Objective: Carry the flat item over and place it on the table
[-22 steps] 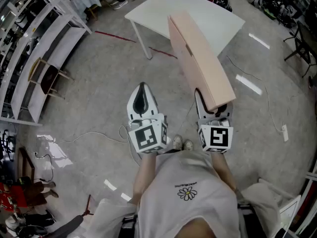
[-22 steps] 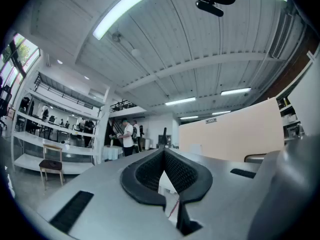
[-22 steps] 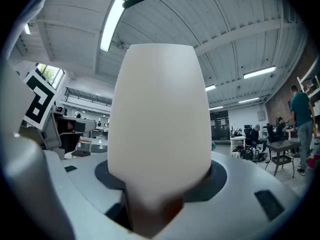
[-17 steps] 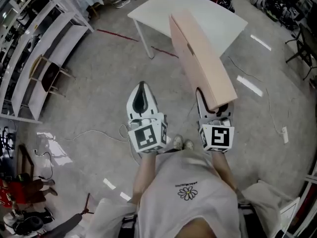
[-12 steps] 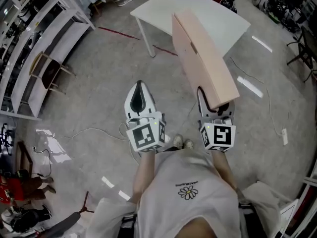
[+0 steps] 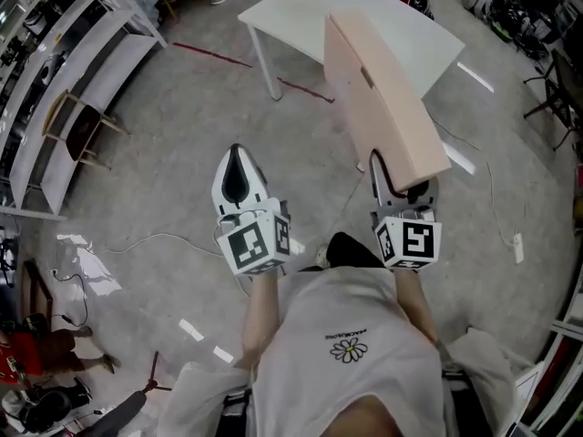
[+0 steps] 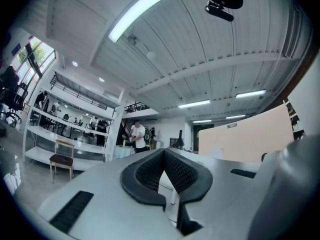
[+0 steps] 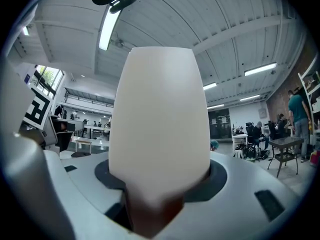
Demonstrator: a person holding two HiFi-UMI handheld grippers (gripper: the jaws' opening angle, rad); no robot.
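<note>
Grey concrete floor [image 6: 173,135], white table [image 6: 291,12], pale shelving [image 6: 68,94]

This is a big workshop or lab hall. A white table [image 6: 301,12] stands on a bare grey floor [image 6: 173,144]. Left of the table run long white shelves [image 6: 73,71], with a wooden chair [image 6: 77,130] beside them. A red line [image 6: 214,55] is marked on the floor just left of the table. Thin cables [image 6: 155,242] lie farther from it. Right of the table sit black chairs and gear [image 6: 510,7]. High above the table, long strip lights [image 7: 137,11] hang under a ribbed ceiling. Far beyond the table, people [image 7: 136,135] stand at benches.
</note>
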